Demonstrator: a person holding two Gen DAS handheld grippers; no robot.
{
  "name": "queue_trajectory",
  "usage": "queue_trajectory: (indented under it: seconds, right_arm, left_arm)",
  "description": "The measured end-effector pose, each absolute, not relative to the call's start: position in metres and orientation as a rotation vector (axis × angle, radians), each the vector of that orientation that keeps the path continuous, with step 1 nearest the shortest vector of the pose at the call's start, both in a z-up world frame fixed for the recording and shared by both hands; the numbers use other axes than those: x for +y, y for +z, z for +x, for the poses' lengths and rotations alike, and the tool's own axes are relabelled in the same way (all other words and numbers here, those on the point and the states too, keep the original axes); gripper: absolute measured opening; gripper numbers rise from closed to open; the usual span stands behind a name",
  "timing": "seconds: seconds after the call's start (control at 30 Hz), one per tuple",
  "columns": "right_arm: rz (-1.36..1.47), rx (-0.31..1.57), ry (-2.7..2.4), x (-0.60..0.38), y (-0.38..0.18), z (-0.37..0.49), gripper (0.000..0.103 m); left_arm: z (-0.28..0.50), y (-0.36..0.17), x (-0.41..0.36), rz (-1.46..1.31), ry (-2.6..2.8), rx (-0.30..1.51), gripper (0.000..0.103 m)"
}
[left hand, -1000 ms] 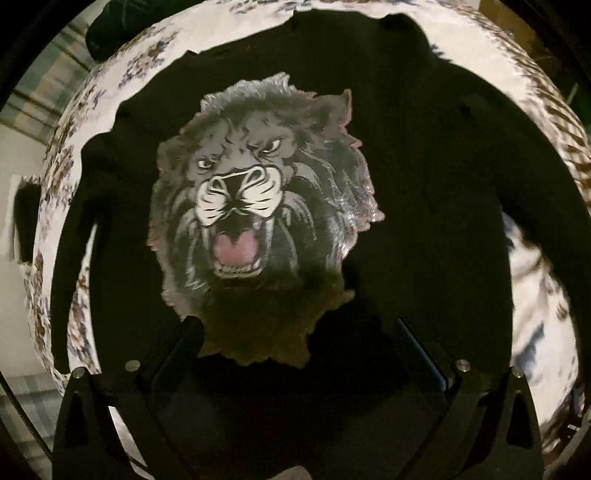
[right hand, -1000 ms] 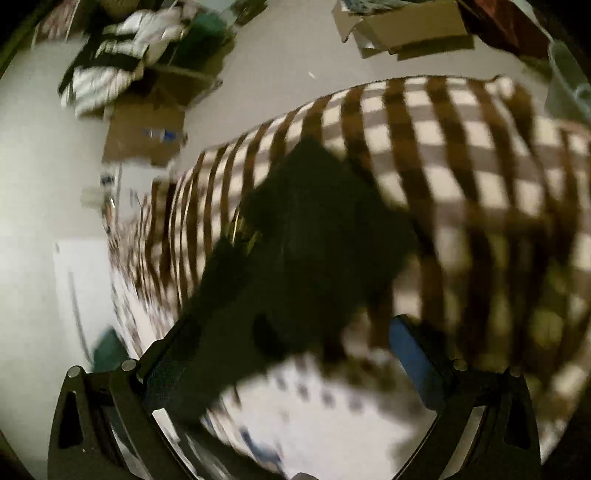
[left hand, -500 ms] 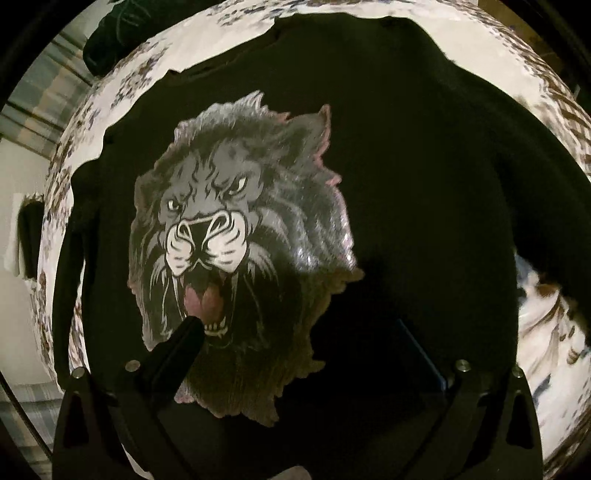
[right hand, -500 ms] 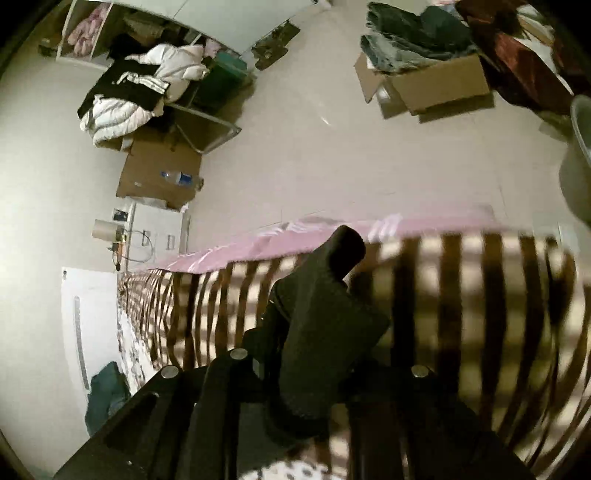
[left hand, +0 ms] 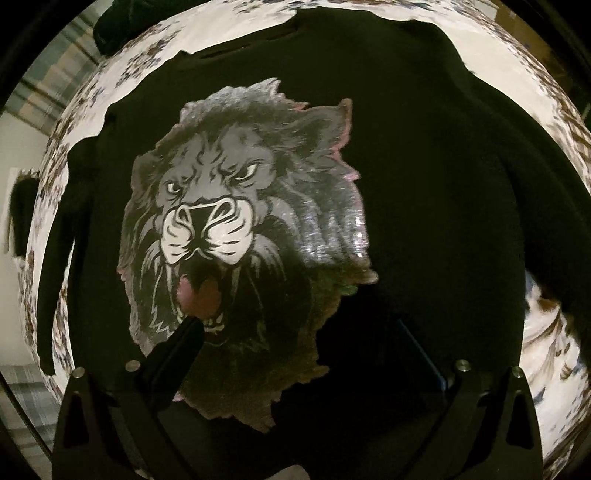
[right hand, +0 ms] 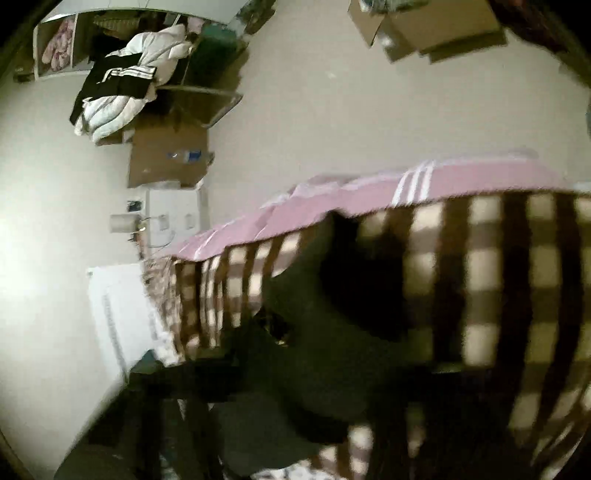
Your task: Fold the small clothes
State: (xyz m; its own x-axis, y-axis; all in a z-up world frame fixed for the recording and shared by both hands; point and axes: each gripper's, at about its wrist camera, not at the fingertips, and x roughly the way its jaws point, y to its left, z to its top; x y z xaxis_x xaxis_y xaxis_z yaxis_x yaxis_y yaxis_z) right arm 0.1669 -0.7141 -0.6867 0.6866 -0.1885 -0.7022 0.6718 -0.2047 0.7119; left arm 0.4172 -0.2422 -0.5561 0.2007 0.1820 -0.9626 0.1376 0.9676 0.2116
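Note:
A black sweatshirt (left hand: 424, 166) with a large grey roaring lion print (left hand: 229, 229) lies spread face up on a white patterned bedcover (left hand: 546, 369). My left gripper (left hand: 299, 332) hovers open and empty above its lower front, the left finger (left hand: 177, 350) over the lion's chin. In the blurred right wrist view, a black sleeve (right hand: 332, 332) of the sweatshirt drapes from my right gripper (right hand: 295, 424) over a brown checked blanket (right hand: 498, 277); the fingers look closed on the cloth.
A dark garment (left hand: 118, 22) lies at the bed's far left corner. A pink striped sheet (right hand: 406, 192) edges the bed. On the floor stand cardboard boxes (right hand: 436, 26), a flat cardboard sheet (right hand: 166, 155) and a rack with piled jackets (right hand: 125, 81).
The right gripper shut on the black sleeve and is moving with it over the checked blanket. The left gripper shifted a little above the lion print and stayed open.

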Motion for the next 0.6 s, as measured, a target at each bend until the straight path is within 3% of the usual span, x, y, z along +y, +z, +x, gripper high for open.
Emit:
queue_trajectory:
  seconds: [0.1, 0.27, 0.43, 0.6]
  right_arm:
    - [1.499, 0.440, -0.867, -0.711, -0.656, 0.171, 0.018]
    - [1.178, 0.527, -0.869, -0.689, -0.553, 0.221, 0.018]
    - [0.858, 0.624, -0.732, -0.624, -0.466, 0.337, 0.017]
    - [0.611, 0.711, -0.518, -0.508, -0.434, 0.475, 0.015]
  left_arm:
    - [0.418, -0.551, -0.234, 0.247, 0.034, 1.361, 0.103]
    - [0.425, -0.540, -0.205, 0.175, 0.063, 1.330, 0.103]
    - [0.427, -0.531, -0.153, 0.096, 0.119, 1.322, 0.103]
    - [0.423, -0.528, -0.086, 0.032, 0.207, 1.330, 0.103]
